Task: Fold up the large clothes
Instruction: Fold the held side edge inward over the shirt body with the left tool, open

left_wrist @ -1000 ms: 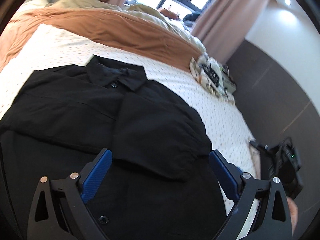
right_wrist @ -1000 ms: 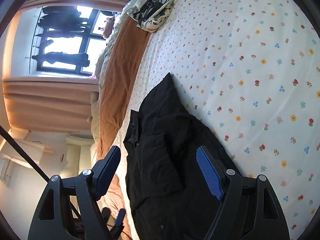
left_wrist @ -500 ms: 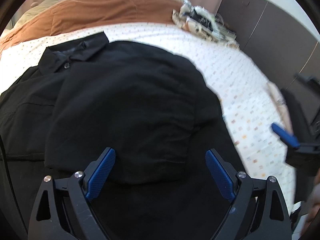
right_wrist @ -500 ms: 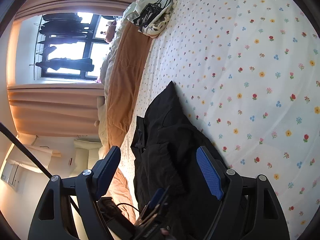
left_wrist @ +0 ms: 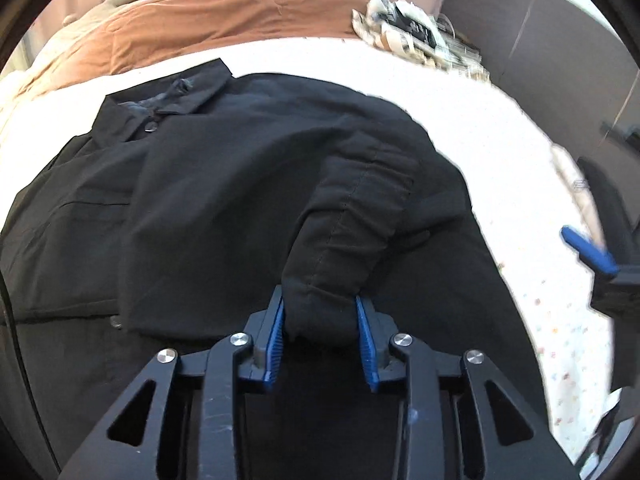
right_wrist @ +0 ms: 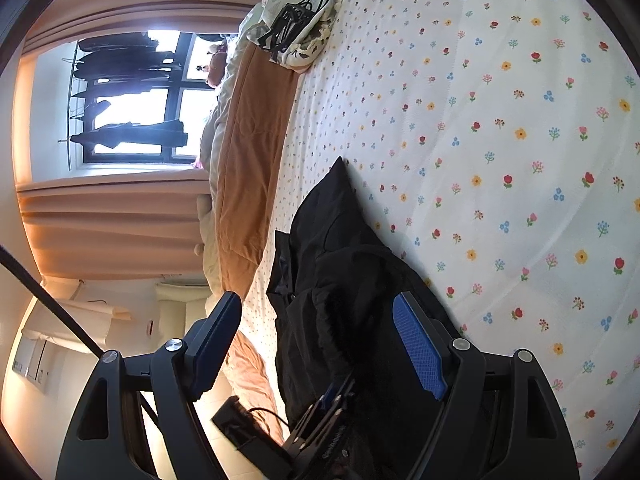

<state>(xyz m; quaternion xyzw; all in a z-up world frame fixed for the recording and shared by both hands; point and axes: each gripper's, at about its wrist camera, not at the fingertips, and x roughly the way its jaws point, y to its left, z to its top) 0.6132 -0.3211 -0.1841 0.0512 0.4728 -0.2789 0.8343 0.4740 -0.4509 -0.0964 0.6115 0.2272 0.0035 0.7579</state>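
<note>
On the flower-printed white bed sheet (right_wrist: 500,168) lies the black collared button-up shirt (left_wrist: 224,184), collar toward the rust-brown blanket (left_wrist: 224,20). Clenched on a bunched fold of its sleeve, the left gripper (left_wrist: 320,334) lifts the cloth, probably to carry it across the body. Beside the shirt's edge hovers the right gripper (right_wrist: 320,340), spread wide and holding nothing, likely ready to pin or take a corner.

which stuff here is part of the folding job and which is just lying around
Part of the job:
black shirt, spread on the bed
left gripper, shut on a bunched fold of it
right gripper, open, holding nothing

Just lying about:
brown blanket
patterned cloth with black cables
floral sheet
curtains
</note>
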